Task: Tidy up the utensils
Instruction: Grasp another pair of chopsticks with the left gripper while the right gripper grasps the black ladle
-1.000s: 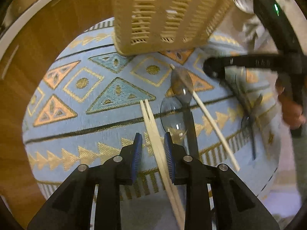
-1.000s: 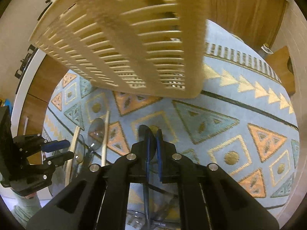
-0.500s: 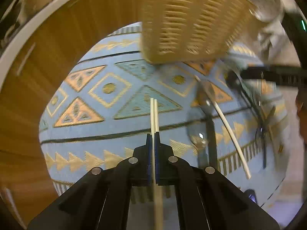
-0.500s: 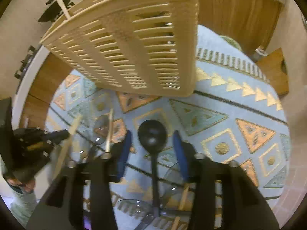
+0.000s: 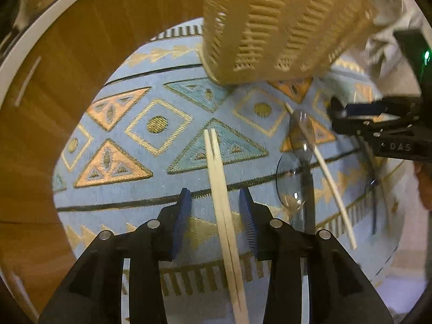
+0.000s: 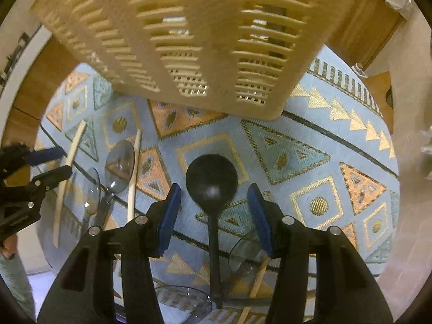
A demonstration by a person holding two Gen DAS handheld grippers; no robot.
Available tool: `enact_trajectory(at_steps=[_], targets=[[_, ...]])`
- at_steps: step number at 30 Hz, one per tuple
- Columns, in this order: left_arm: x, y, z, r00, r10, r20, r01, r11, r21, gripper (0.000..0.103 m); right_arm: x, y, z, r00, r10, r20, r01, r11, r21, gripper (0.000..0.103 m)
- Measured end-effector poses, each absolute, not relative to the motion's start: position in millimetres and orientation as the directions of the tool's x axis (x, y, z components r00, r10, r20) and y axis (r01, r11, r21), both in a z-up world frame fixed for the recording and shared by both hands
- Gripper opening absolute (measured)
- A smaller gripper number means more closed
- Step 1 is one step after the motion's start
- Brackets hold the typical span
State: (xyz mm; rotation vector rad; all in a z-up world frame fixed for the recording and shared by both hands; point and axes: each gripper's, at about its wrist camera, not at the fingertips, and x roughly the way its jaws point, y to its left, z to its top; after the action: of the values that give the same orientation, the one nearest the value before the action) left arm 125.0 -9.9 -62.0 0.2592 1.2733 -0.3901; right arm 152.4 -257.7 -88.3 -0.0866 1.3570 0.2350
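- A pair of pale chopsticks (image 5: 220,189) lies on the patterned blue mat (image 5: 151,189), long axis running straight away between the left gripper (image 5: 214,202) pads (spread apart, grasping nothing).
- Black ladle (image 6: 212,181) lies likewise inside the parted, empty right gripper (image 6: 214,202).
- Cream basket (image 5: 278,21) stands beyond both.

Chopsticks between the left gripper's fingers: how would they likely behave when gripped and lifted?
The chopsticks look thin, stiff and probably light. Being two loose sticks side by side, they may split or scissor apart. The open left gripper straddles them well short of their tips, so they may tilt.

Basket (image 6: 205,40) top cropped (blurred)
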Motion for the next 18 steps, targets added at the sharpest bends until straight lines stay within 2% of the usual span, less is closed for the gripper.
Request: enact_trajectory(at_steps=[1,2,3,5,7,14,18], targets=[[125,-15,-62,0.243,-0.115,-0.963,0.433,0.901,0.002,0.036,151,-253,-88,0.203,0.08,-0.976,-0.219,0.975,0.034,0.04],[123,-22,-63,0.259,-0.062,-0.964,0.448,0.892,0.063,0.03,150,-250,-87,0.201,0.083,-0.976,-0.228,0.973,0.036,0.036],[122,-27,-64,0.271,-0.04,-0.962,0.465,0.881,0.094,0.017,150,-247,-87,0.196,0.083,-0.977,-0.235,0.971,0.035,0.032],[118,-36,-63,0.283,-0.02,-0.959,0.479,0.869,0.123,0.011,148,-242,-86,0.202,0.075,-0.976,-0.244,0.969,0.023,0.03],[115,-41,-62,0.31,-0.023,-0.951,0.467,0.874,0.131,0.009,144,-245,-83,0.216,0.113,-0.97,-0.249,0.967,0.057,0.005],[102,-18,-30,0.442,-0.217,-0.87,0.377,0.926,-0.04,0.009,128,-263,-64,0.305,0.246,-0.92,-0.239,0.955,0.175,0.005],[93,-13,-2,0.526,-0.262,-0.809,0.377,0.925,-0.055,0.009,123,-280,-48,0.354,0.313,-0.881,-0.248,0.94,0.234,0.005]])
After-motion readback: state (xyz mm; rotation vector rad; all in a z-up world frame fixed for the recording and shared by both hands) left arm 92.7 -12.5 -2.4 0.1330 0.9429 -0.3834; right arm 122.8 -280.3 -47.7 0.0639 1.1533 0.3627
